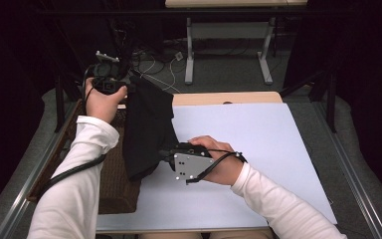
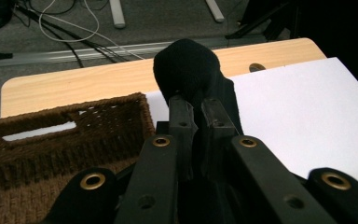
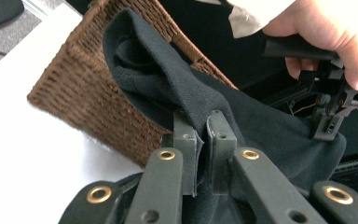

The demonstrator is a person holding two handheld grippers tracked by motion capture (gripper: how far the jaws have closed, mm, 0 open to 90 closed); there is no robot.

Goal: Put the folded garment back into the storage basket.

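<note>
A black cloth (image 1: pixel 146 124) hangs stretched between my two grippers, above the right edge of a brown wicker basket (image 1: pixel 114 184). My left gripper (image 1: pixel 129 88) holds its upper corner, raised at the far left. In the left gripper view the jaws (image 2: pixel 196 105) are shut on the cloth (image 2: pixel 186 65), which bulges above their tips. Lower down, my right gripper (image 1: pixel 165 153), with its grey plate (image 1: pixel 191 167), pinches the cloth's lower right edge over the white sheet. In the right gripper view, that gripper (image 3: pixel 198 122) is shut on a fold of cloth (image 3: pixel 168 88), with the basket (image 3: pixel 88 98) behind it.
A white sheet (image 1: pixel 248 149) covers most of the wooden table (image 1: pixel 229 97). The basket (image 2: pixel 51 140) stands at the table's left side. Cables and table legs (image 1: pixel 189 55) lie on the floor beyond. The other hand and left gripper (image 3: pixel 331 112) show at the right of the right gripper view.
</note>
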